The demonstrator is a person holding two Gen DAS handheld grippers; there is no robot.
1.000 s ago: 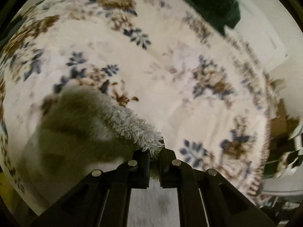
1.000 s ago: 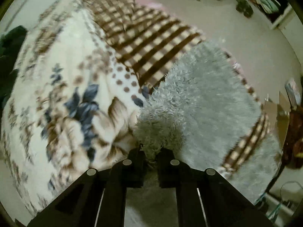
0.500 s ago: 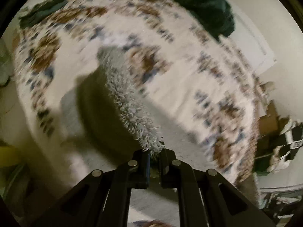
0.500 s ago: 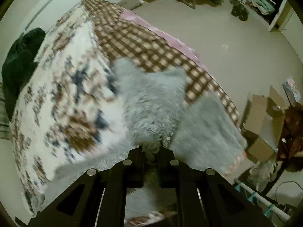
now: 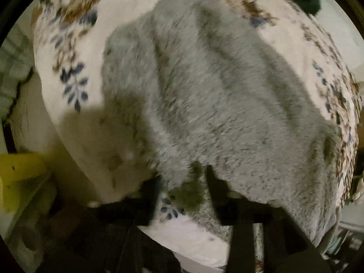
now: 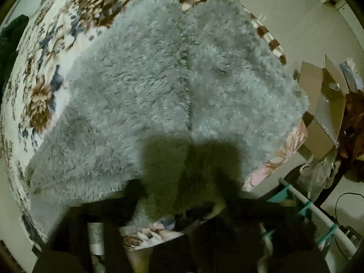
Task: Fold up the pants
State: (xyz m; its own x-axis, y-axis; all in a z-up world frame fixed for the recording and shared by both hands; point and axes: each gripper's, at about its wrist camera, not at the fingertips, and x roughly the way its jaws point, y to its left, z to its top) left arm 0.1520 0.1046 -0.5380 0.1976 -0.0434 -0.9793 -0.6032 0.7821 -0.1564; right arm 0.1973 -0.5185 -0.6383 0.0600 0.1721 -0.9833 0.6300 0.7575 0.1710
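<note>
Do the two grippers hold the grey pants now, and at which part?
Neither grips: both sets of jaws are opening. The near edge of the fluffy grey pants lies between each gripper's fingers, released onto the floral blanket.

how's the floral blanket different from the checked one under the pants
The floral blanket is cream with brown and blue flowers; the checked blanket is brown-and-cream squares. The floral one spreads along the left of the grey fluffy pants; the checked one shows only at the far end and right edge. Both lie flat, partly covered by the pants.
</note>
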